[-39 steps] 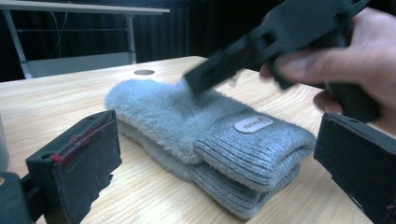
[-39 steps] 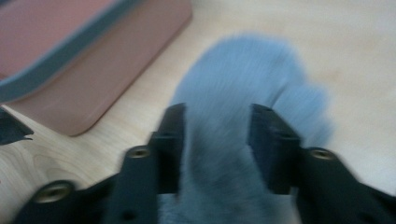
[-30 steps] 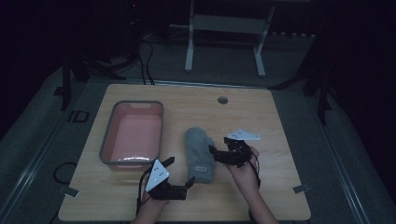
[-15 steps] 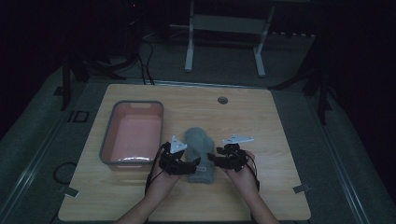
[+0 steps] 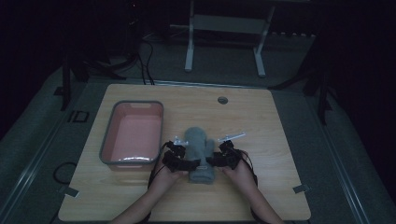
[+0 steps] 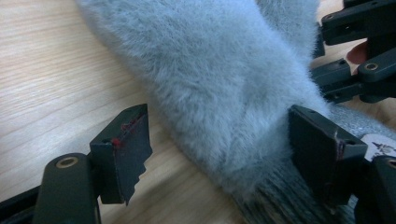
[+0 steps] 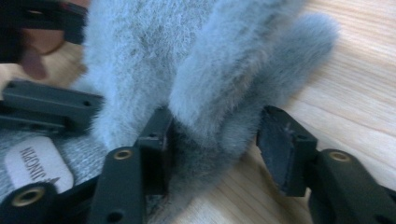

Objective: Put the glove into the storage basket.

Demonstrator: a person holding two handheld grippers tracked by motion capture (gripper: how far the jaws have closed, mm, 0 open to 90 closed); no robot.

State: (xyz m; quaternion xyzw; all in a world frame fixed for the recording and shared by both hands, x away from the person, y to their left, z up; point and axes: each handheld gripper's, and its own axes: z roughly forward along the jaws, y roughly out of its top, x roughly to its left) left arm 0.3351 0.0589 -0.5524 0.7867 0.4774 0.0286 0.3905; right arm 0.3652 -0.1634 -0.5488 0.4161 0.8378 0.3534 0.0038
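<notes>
Wooden table (image 5: 275, 140), grey furry mitten (image 5: 198, 151) lying flat; left gripper (image 5: 180, 158), right gripper (image 5: 223, 157) straddling edges, jaws just closing, not yet pinching.

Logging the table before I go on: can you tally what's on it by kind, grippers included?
Mitten: 1
Bin: 1
Grippers: 2, the left gripper and the right gripper
Total: 4
</notes>
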